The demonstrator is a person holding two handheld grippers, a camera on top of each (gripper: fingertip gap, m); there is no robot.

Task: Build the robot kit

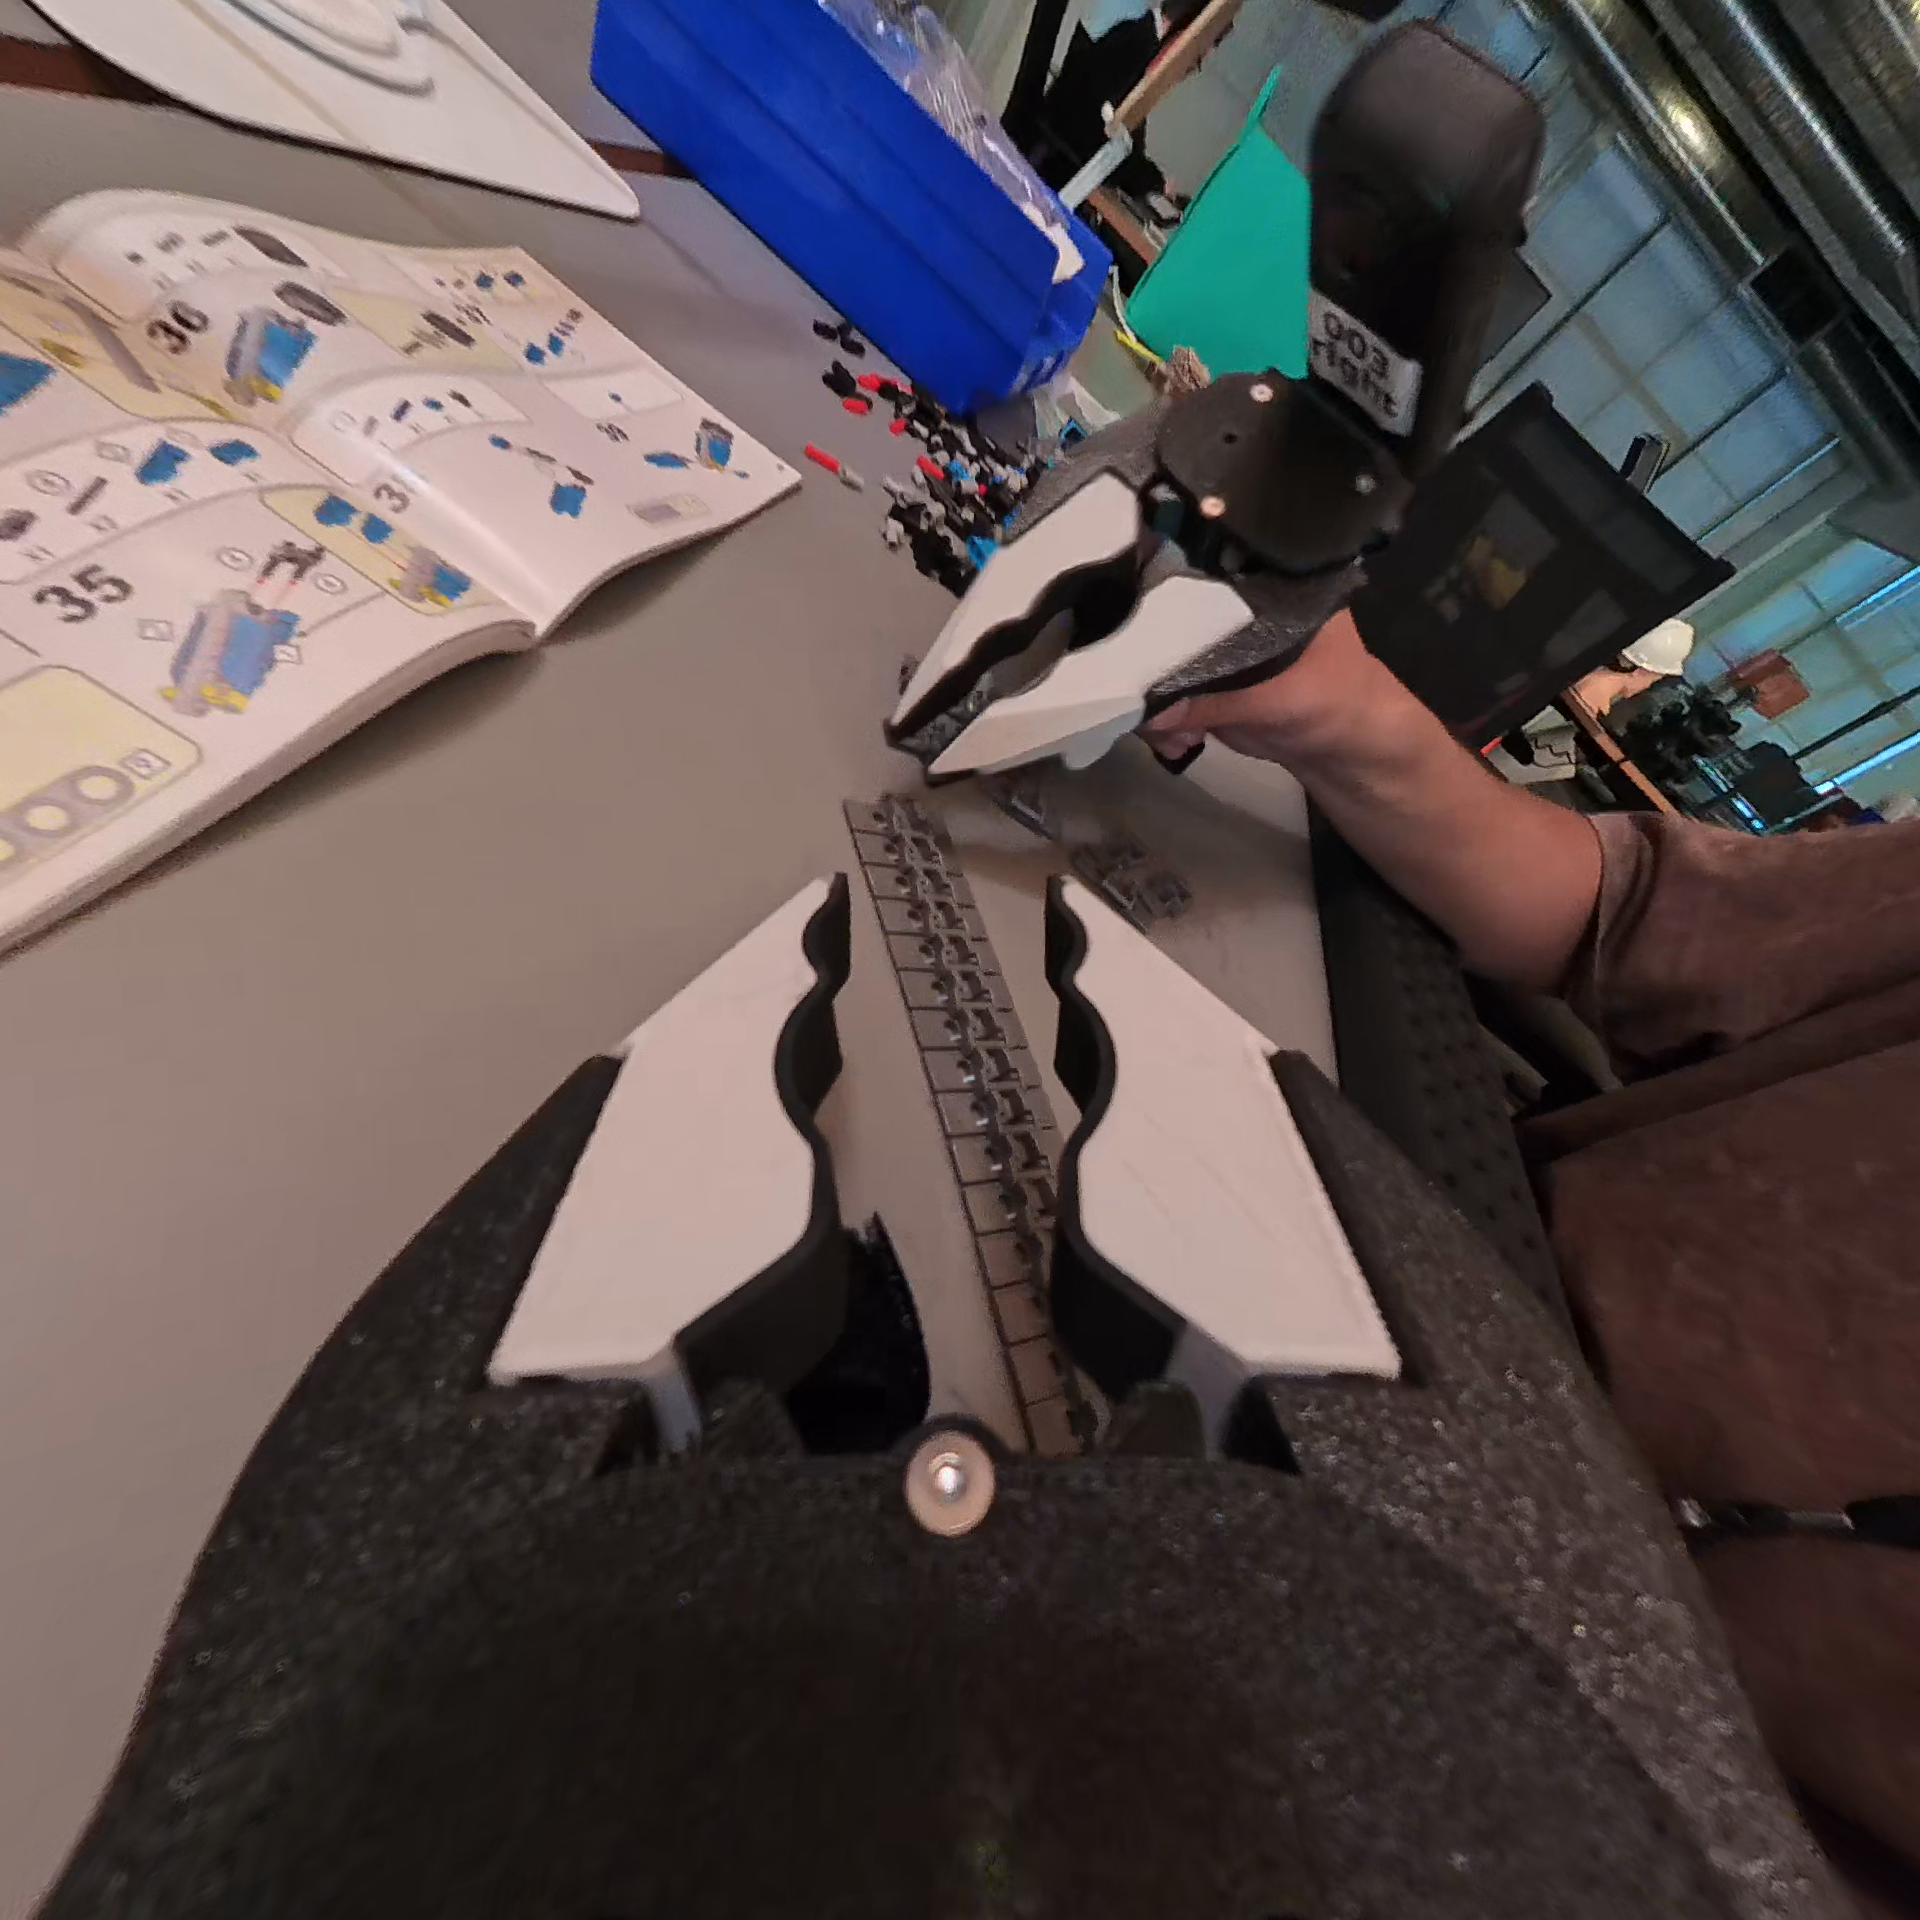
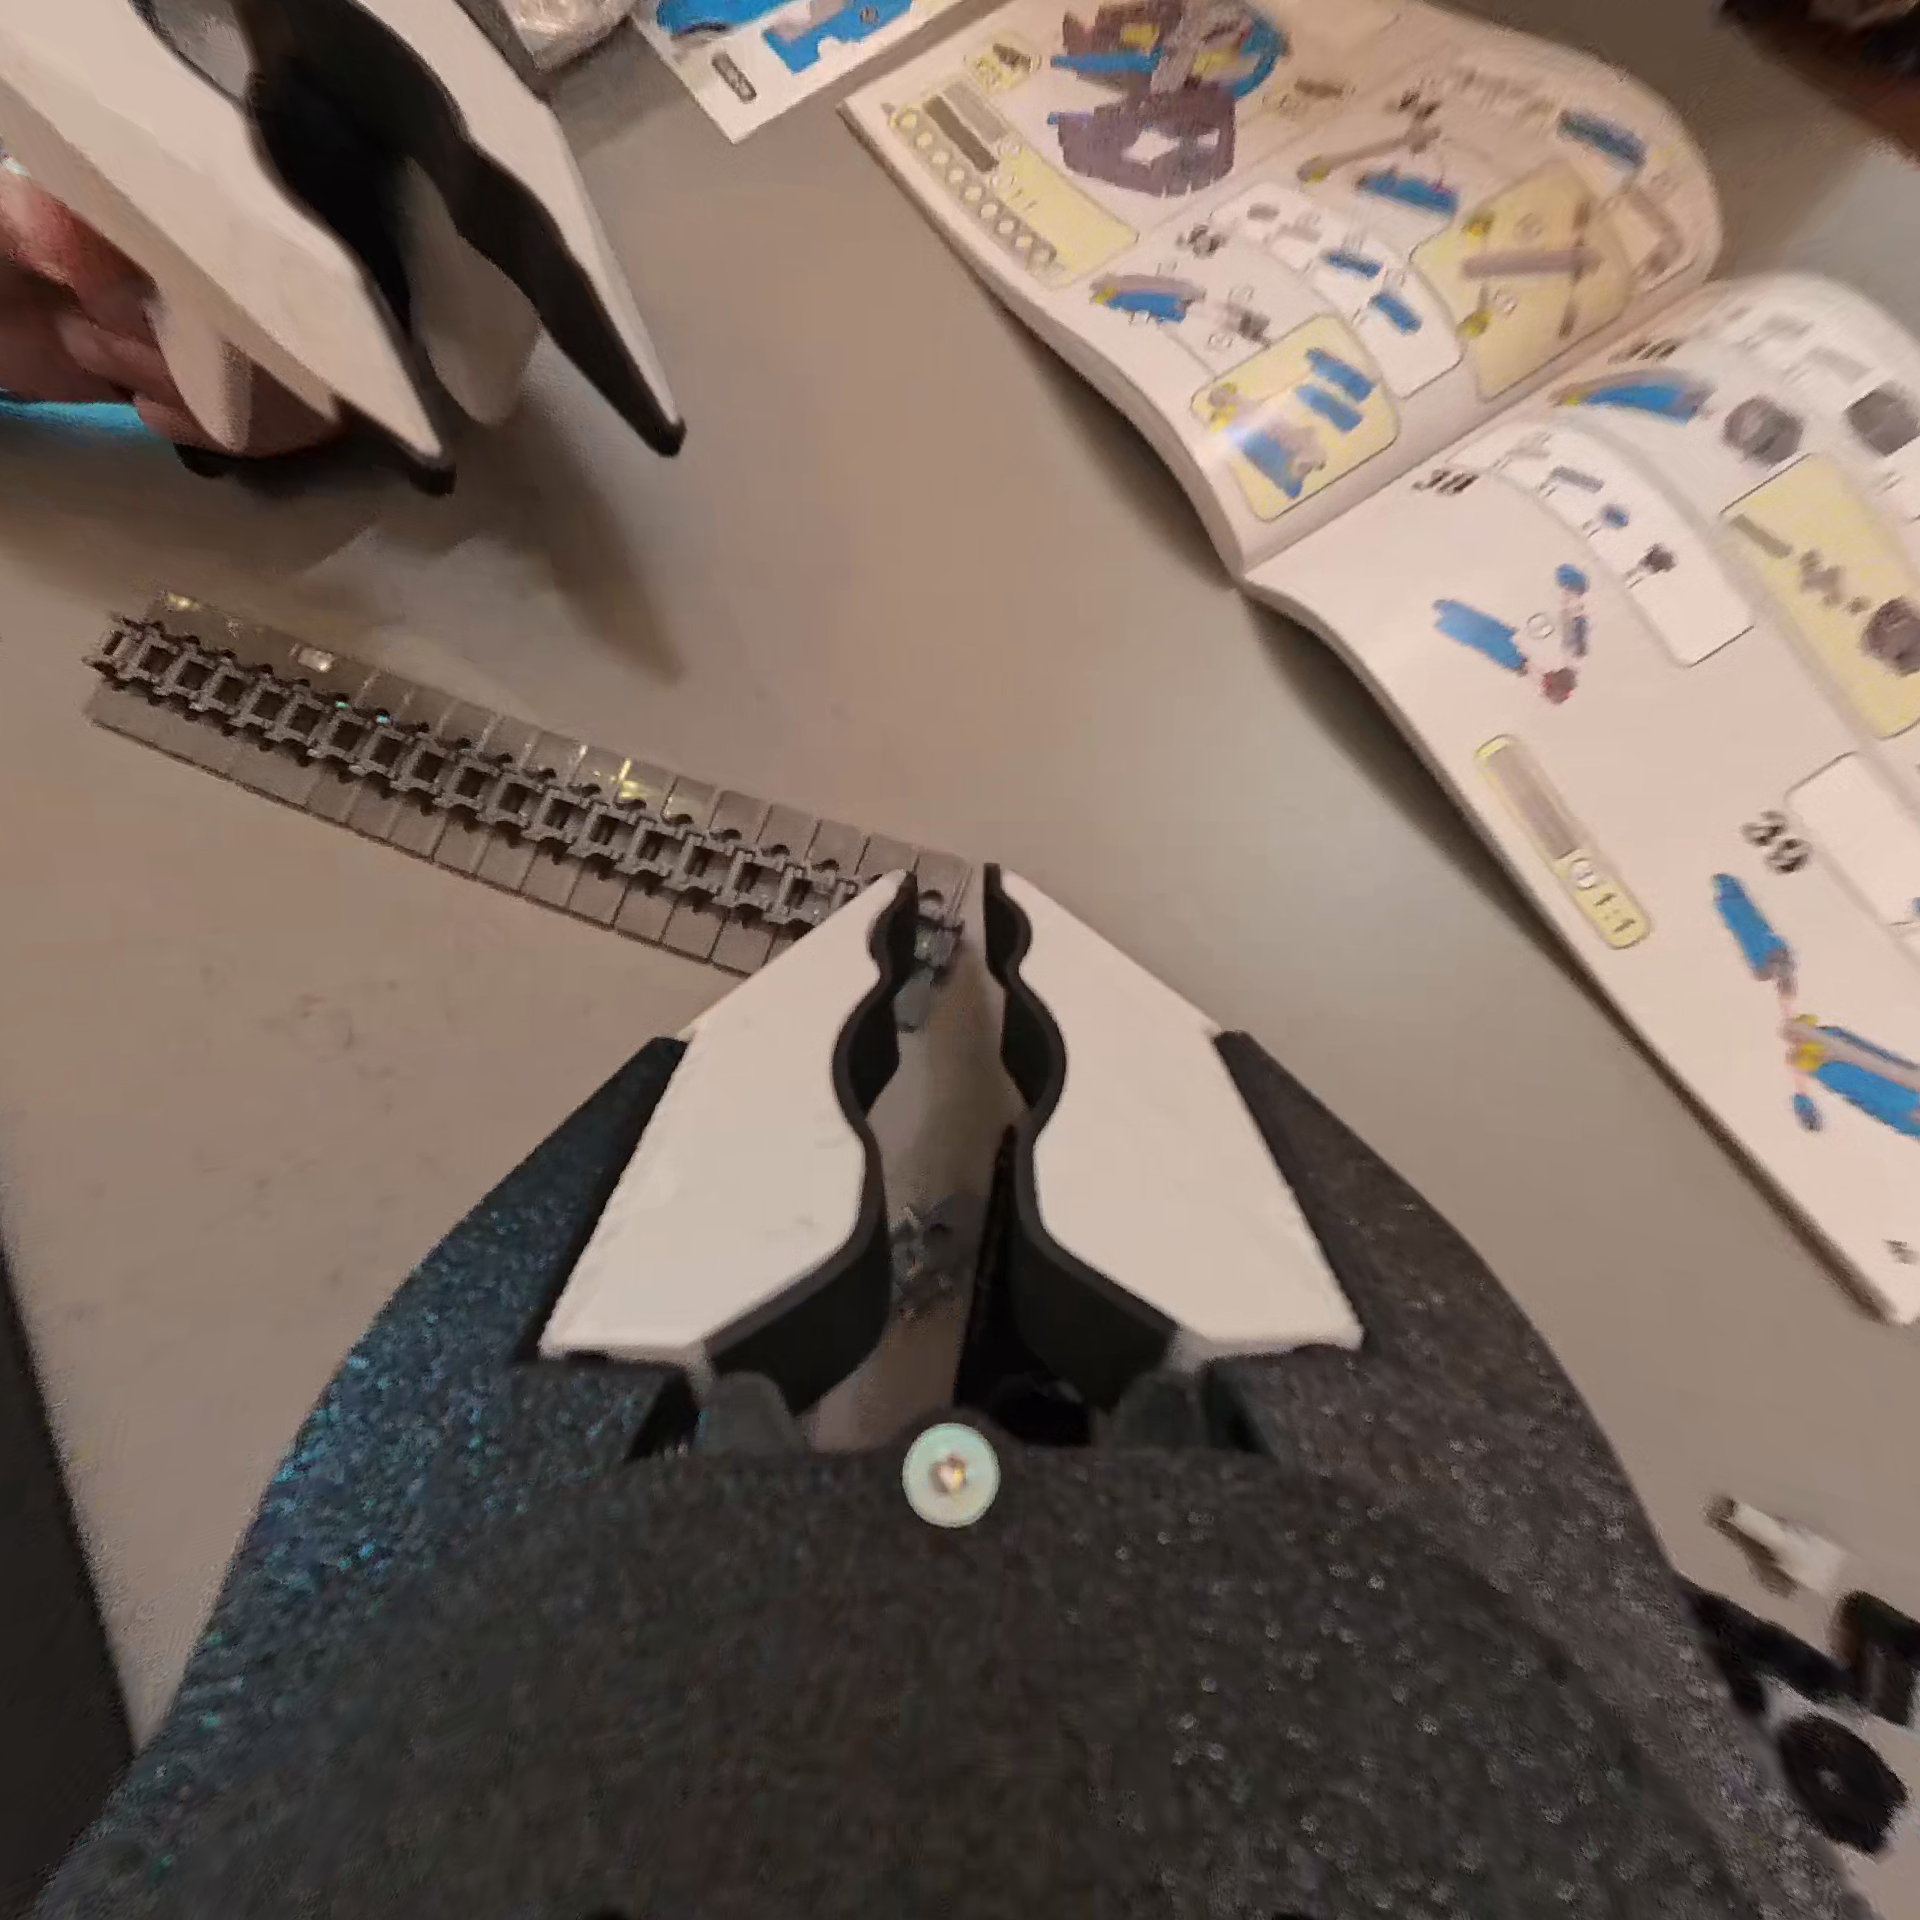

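Smooth grey-beige bench [image 1: 436,935] in the foreground, evenly lit with soft shadows. Beyond its far edge, a hall with tall gridded windows [image 1: 1704,343] glowing pale blue with daylight. Ribbed metal ducting [image 1: 1766,125] running overhead. A black monitor [image 1: 1517,582] and further cluttered workbenches [image 1: 1662,748] farther off.

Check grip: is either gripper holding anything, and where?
Left gripper open, holding nothing. Right gripper tips bracket the grey track at its end link; clamp cannot be told.
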